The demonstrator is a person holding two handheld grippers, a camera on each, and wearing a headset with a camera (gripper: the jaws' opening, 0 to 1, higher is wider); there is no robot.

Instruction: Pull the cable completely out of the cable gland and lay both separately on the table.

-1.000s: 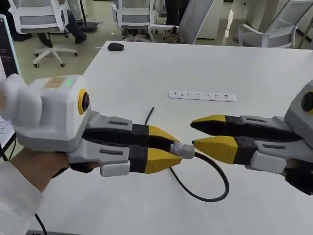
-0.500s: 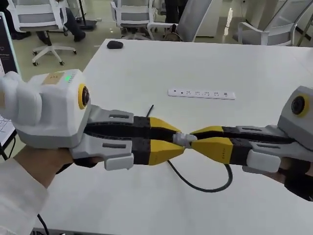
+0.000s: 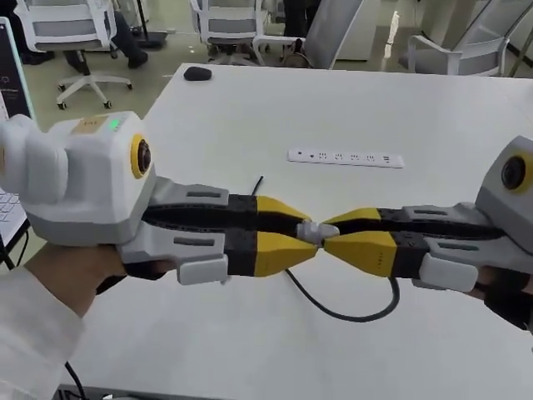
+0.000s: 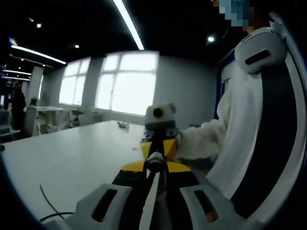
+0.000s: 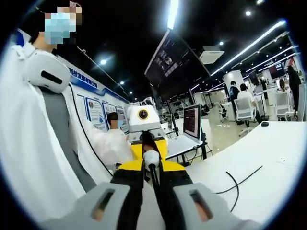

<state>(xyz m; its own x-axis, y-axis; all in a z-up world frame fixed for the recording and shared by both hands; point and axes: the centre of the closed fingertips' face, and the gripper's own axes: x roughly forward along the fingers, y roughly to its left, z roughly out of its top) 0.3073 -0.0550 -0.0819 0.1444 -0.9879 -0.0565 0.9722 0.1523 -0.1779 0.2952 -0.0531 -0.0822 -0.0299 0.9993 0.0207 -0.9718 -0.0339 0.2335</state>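
Midair: one cable gland (image 3: 312,232) (between left gripper (image 3: 301,238), right gripper (image 3: 328,234)); one cable (image 3: 350,316).

The left tongs (image 3: 304,236) are set in from the left and the right tongs (image 3: 328,234) from the right, tip to tip above the middle of the desk (image 3: 250,108). The cable gland (image 3: 311,232) is held between the two tips. The cable (image 3: 350,315) is hung from there and looped on the desk beneath the right tongs. A power strip (image 3: 346,157) is laid behind them, a mouse (image 3: 197,73) near the far left edge, and chairs (image 3: 229,25) are stood beyond the desk
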